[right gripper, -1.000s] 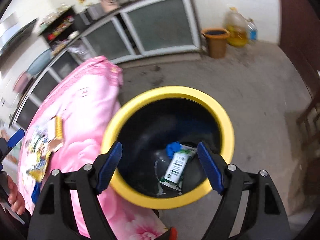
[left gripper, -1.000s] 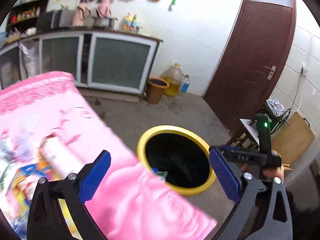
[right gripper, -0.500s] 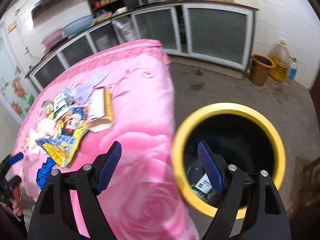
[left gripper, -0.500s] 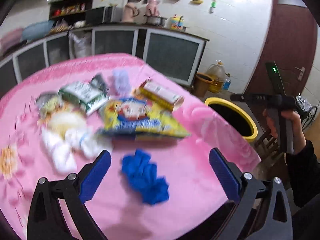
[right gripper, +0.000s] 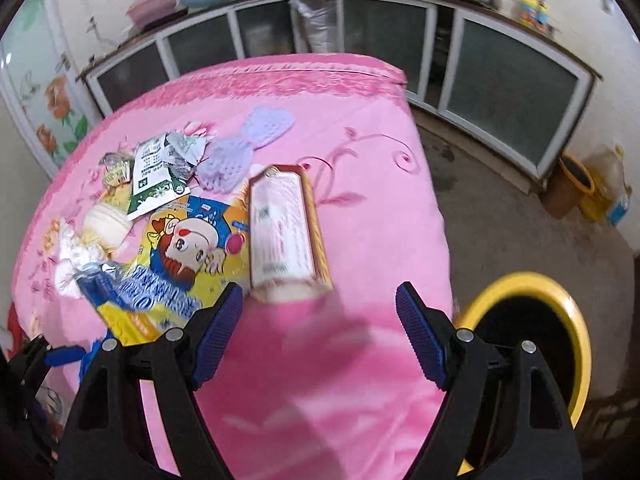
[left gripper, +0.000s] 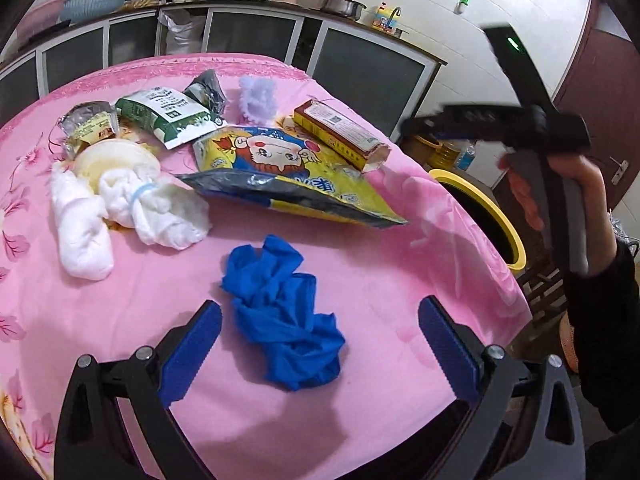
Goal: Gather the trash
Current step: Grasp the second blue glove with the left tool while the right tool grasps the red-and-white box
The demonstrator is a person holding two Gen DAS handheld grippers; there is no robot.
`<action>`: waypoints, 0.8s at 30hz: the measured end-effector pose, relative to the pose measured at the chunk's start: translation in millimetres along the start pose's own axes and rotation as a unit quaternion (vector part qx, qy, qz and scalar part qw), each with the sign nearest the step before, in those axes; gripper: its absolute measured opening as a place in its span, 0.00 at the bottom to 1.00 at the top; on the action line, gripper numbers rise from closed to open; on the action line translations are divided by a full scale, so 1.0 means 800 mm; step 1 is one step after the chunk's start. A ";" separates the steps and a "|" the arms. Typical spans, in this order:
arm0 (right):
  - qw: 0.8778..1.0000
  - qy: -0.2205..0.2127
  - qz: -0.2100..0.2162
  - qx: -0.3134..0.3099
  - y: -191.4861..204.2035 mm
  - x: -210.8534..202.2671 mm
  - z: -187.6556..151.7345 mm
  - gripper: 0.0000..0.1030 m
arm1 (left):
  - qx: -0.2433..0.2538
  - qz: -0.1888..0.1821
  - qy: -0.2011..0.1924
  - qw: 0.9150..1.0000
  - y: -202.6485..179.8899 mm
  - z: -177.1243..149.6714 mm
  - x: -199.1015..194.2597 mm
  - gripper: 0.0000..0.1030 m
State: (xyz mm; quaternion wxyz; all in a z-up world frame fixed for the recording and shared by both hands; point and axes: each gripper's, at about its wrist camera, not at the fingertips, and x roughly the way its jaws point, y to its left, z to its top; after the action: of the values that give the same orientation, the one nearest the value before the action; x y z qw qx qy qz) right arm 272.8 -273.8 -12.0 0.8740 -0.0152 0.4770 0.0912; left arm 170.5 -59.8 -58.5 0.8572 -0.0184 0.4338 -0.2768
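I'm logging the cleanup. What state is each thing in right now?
Left gripper: open, empty, over the blue glove.
Right gripper: open, empty, near the box's end.
Blue glove: crumpled on the table.
Box: lying flat, near end open.
Yellow bag: lying flat, torn open.
Bin: open, on the floor beside the table.

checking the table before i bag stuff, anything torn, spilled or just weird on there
The long box has its near end torn open. The yellow snack bag lies crumpled and emptied, its corner past the pink cloth's edge. No spill visible.
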 end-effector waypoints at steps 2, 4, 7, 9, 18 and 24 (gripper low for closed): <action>1.000 0.008 -0.001 -0.008 0.007 0.010 0.014 0.73 | -0.002 0.002 0.004 1.000 -0.001 0.000 0.004 0.92; 1.000 0.019 -0.001 -0.014 0.013 0.022 0.027 0.74 | -0.005 0.000 0.009 1.000 -0.001 0.000 0.006 0.92; 0.999 0.036 -0.003 -0.031 0.022 0.039 0.037 0.76 | -0.006 0.001 0.014 1.000 0.000 0.000 0.009 0.92; 0.998 0.048 -0.003 -0.039 0.025 0.051 0.041 0.76 | -0.008 0.001 0.016 1.000 0.001 0.001 0.011 0.92; 0.995 0.081 0.004 -0.052 0.041 0.085 0.042 0.77 | -0.012 0.000 0.027 1.000 0.006 0.004 0.022 0.92; 0.993 0.116 0.029 -0.013 0.026 0.116 0.046 0.64 | -0.010 0.007 0.030 0.999 0.005 0.010 0.034 0.92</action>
State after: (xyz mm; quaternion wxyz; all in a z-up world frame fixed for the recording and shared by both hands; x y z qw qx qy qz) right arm 348.7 -236.1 -68.7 0.8097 -0.0230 0.5740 0.1202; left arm 191.3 -71.1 -74.3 0.8455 -0.0158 0.4620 -0.2671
